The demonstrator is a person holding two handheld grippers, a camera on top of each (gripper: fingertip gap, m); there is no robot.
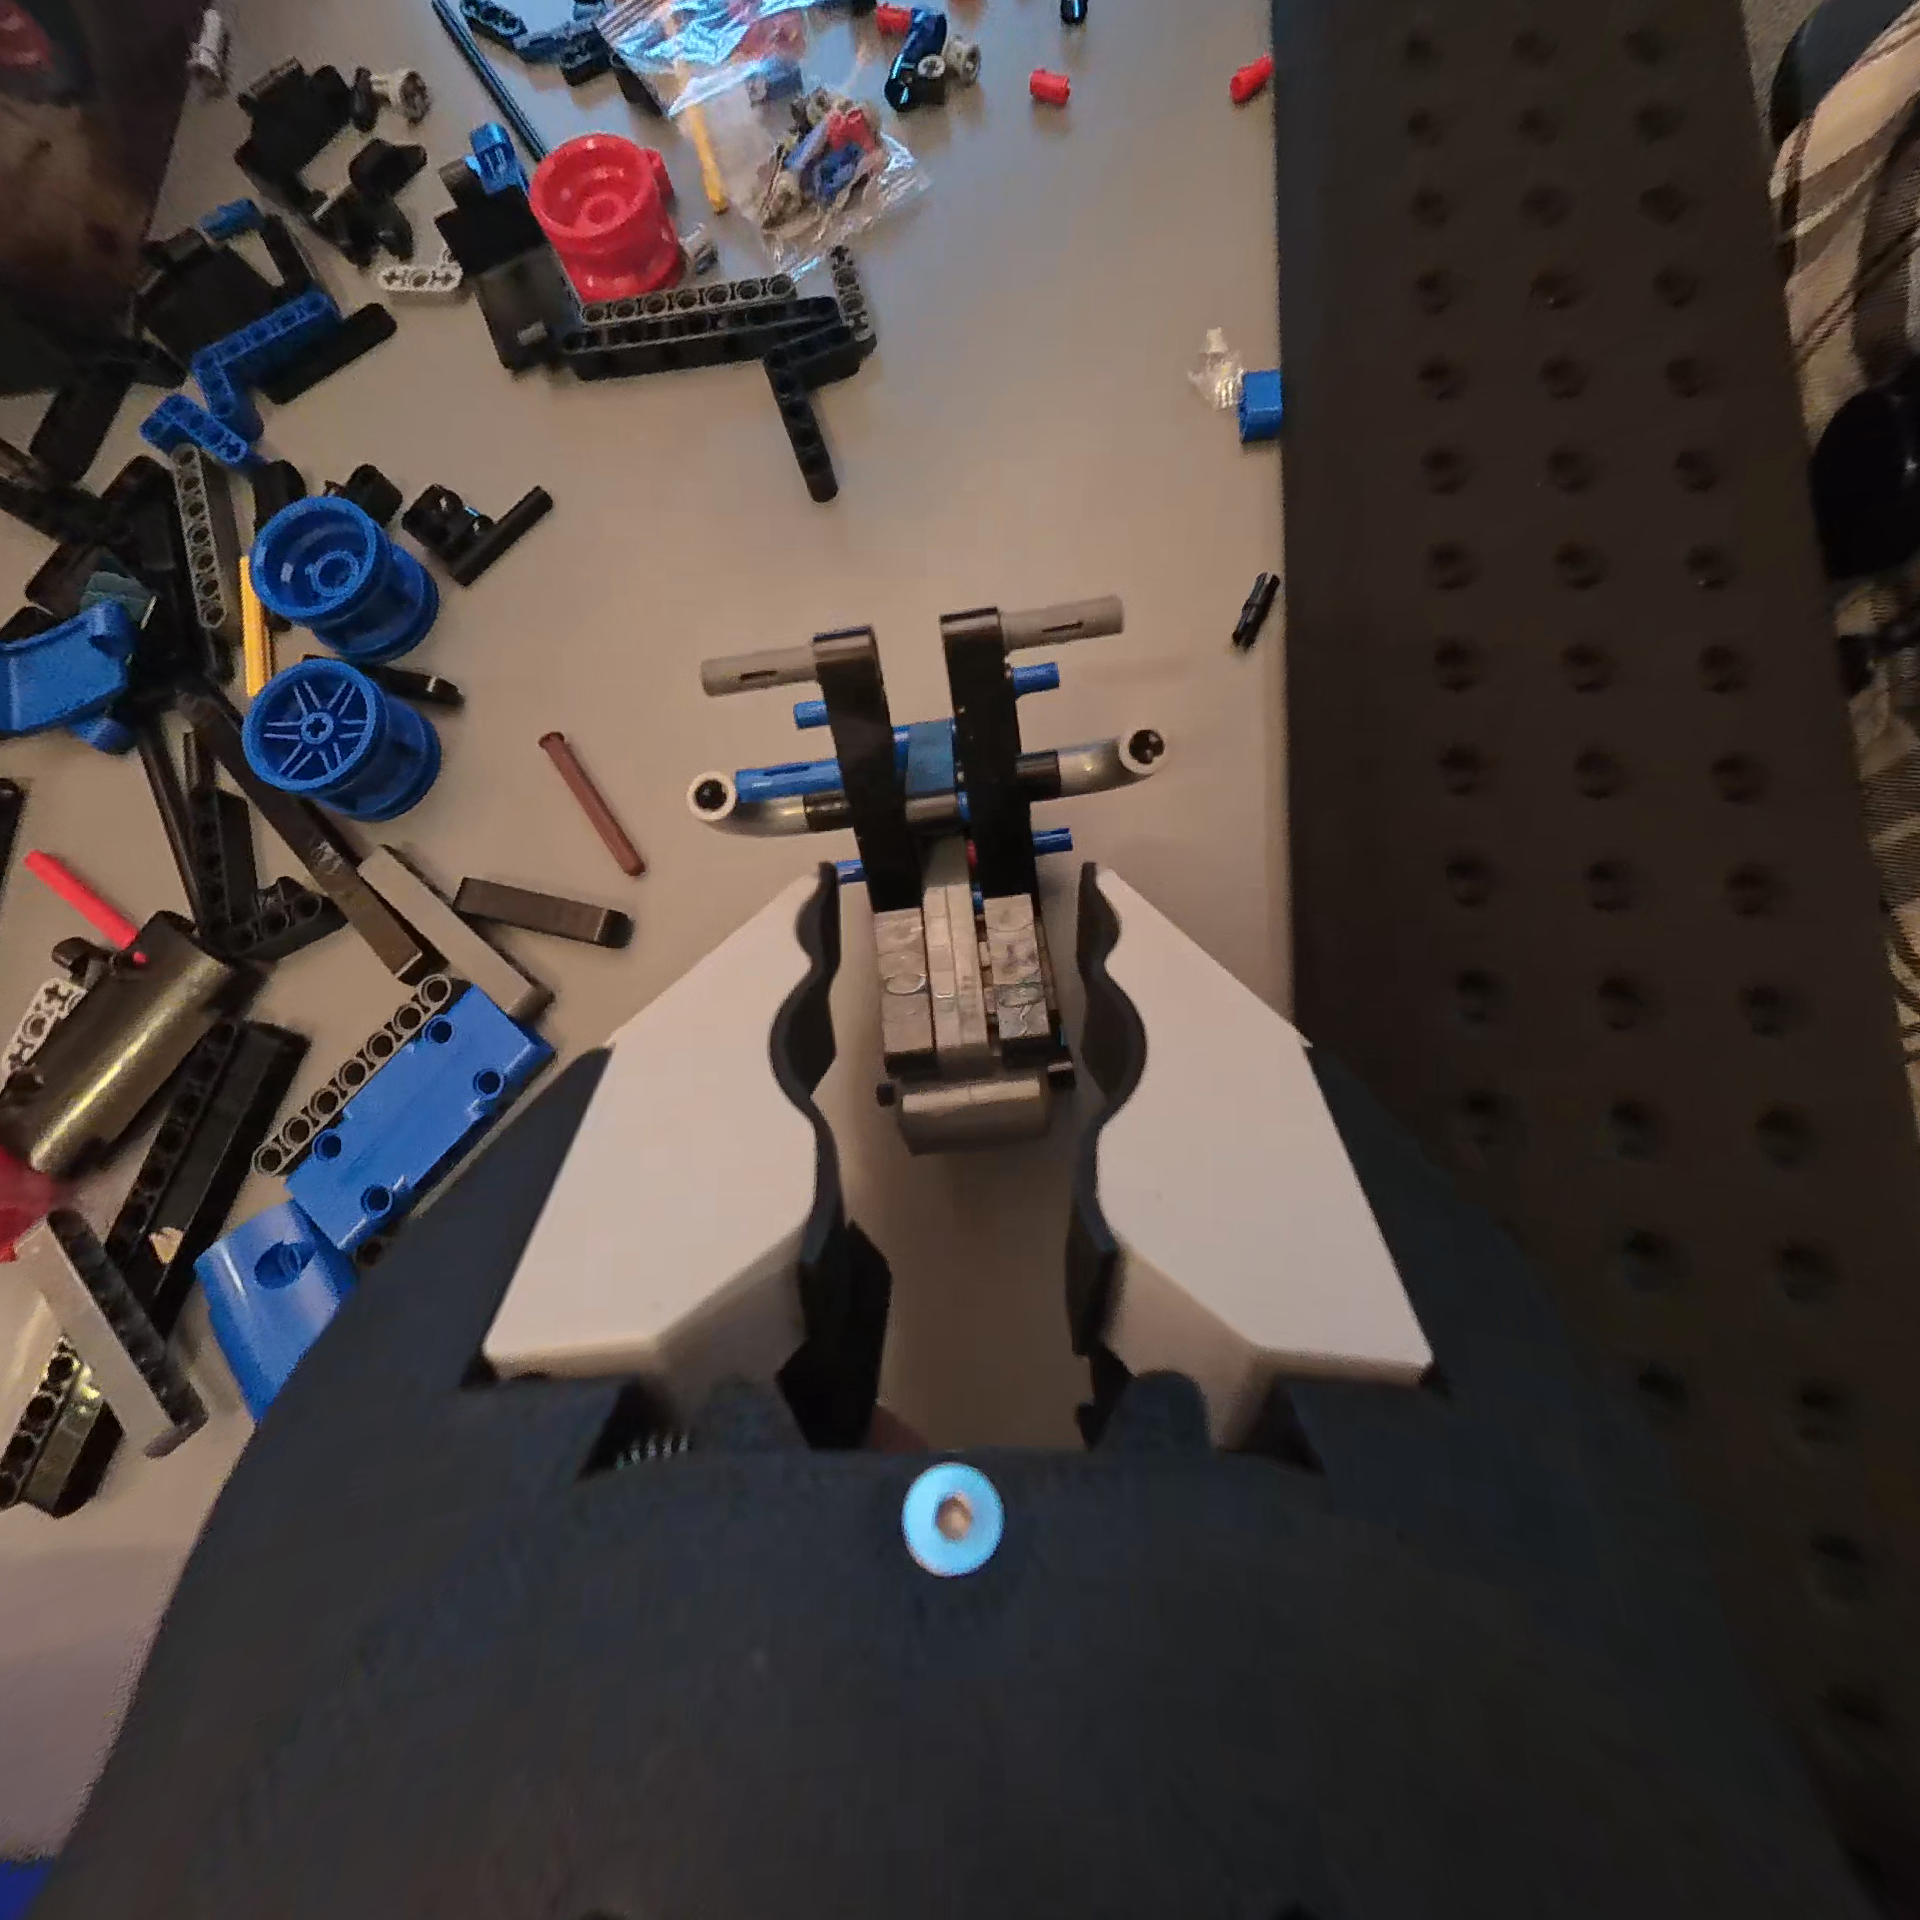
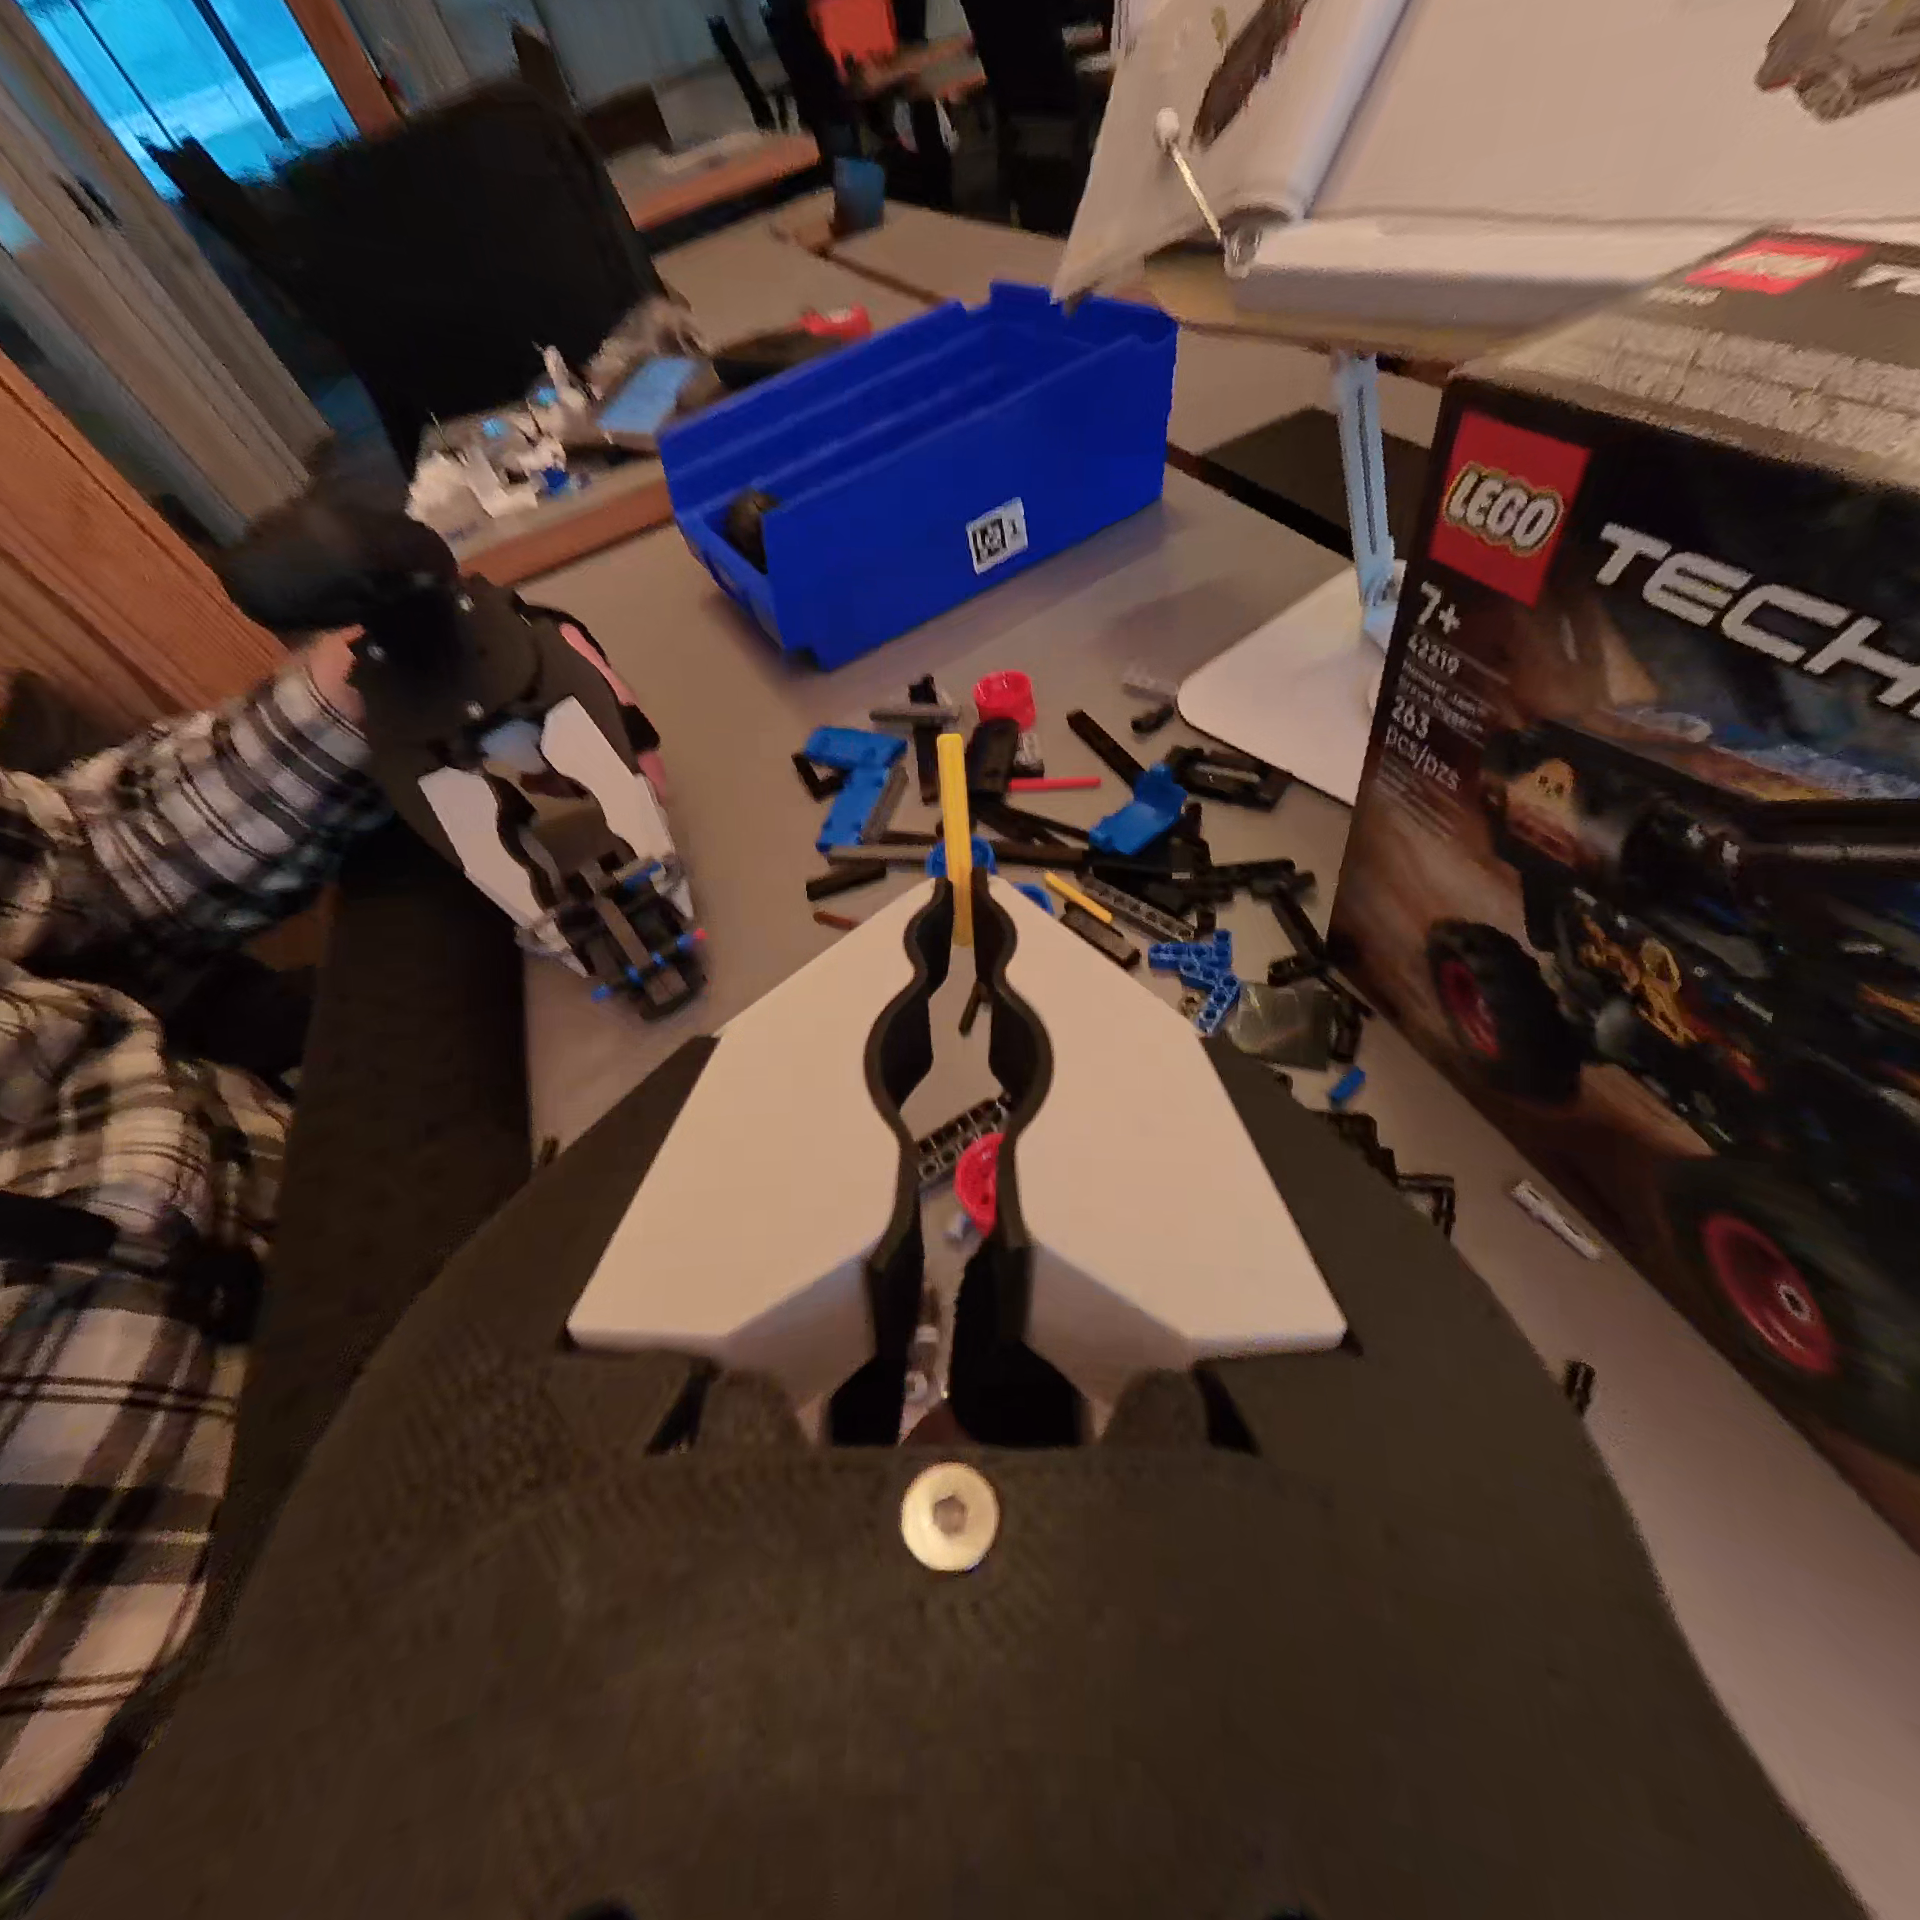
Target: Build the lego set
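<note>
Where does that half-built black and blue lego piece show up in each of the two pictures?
Left wrist view: the half-built assembly sits at centre, clamped between the left tool tips.
Right wrist view: the same assembly is at left of centre, in the distant left tool.
Shared landmark: the red wheel hub on the grey table.

The room around me is dim and warm-toned, with cool blue daylight showing only at the window (image 2: 156, 94) far left. My right wrist view smears at its edges: the plaid sleeve (image 2: 156, 790) and the box (image 2: 1662, 831) are soft. Both views bulge fisheye-style. A clear plastic bag (image 1: 800, 114) catches glare.
</note>
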